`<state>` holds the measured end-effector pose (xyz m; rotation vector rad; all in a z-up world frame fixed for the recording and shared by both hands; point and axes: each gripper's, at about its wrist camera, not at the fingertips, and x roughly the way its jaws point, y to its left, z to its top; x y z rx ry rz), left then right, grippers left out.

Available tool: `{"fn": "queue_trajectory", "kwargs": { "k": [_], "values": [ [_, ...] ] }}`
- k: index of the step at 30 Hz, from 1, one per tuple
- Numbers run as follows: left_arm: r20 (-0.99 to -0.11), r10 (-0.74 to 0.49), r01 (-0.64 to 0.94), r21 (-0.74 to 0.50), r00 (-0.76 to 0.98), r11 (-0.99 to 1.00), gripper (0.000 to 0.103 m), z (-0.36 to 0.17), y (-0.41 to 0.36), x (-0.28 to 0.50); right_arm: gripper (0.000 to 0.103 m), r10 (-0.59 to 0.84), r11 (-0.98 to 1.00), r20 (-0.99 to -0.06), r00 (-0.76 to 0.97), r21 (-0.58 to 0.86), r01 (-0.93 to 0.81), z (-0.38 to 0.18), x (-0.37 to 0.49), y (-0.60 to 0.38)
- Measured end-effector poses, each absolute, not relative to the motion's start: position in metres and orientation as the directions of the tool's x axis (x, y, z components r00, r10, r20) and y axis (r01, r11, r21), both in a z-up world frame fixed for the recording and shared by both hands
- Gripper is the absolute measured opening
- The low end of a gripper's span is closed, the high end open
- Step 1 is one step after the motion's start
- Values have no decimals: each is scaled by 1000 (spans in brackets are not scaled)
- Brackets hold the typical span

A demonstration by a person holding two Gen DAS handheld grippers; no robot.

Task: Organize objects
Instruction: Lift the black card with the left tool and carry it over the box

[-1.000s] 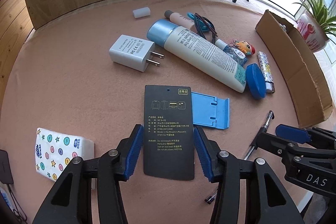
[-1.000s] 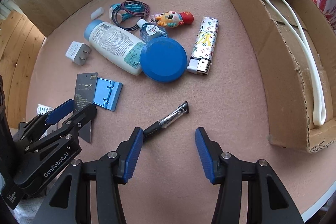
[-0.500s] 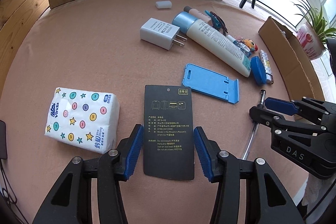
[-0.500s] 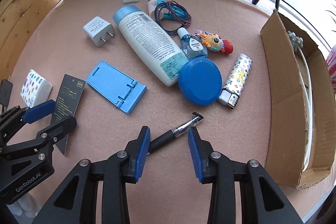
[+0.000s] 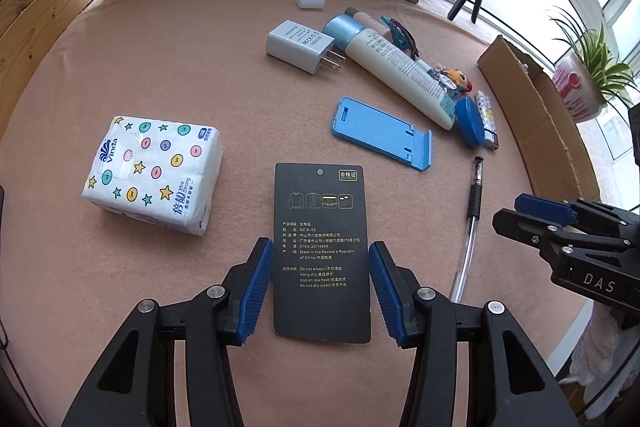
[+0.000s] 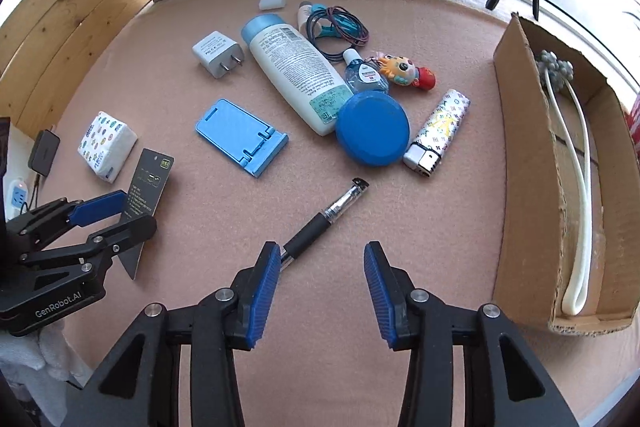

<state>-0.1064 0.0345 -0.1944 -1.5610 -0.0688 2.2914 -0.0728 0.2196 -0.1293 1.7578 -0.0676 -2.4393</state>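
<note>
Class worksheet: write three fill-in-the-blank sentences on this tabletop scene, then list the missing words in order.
1. The left gripper holds a black ____.
2. The white cable lies inside the ____ box.
3. The pen lies on the table in front of the ____ gripper.

Missing words: tag; cardboard; right

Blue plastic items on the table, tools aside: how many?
2. The blue phone stand lies flat mid-table, left of the white bottle. The round blue lid touches that bottle's bottom end, beside the lighter. Others may hide behind clutter.
</note>
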Motion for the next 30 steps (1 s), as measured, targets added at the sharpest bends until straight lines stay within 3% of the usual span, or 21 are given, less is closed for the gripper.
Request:
{"fn": "queue_trajectory", "kwargs": {
  "k": [5,16,30],
  "values": [
    [-894,314,-277,-228,-321,-933,53,-197,44,-103,40,-185,-981,-938,-293,193,0,-131,-66,232],
    [-872,330,-283,-235,-361,-930,53,-165,48,-101,40,-179,-983,-937,-301,185,8,-139,-71,208],
    [-802,452,-478,-242,-390,-844,53,-91,189,-122,40,-55,-988,-913,-404,109,-113,-101,-5,312]
  ]
}}
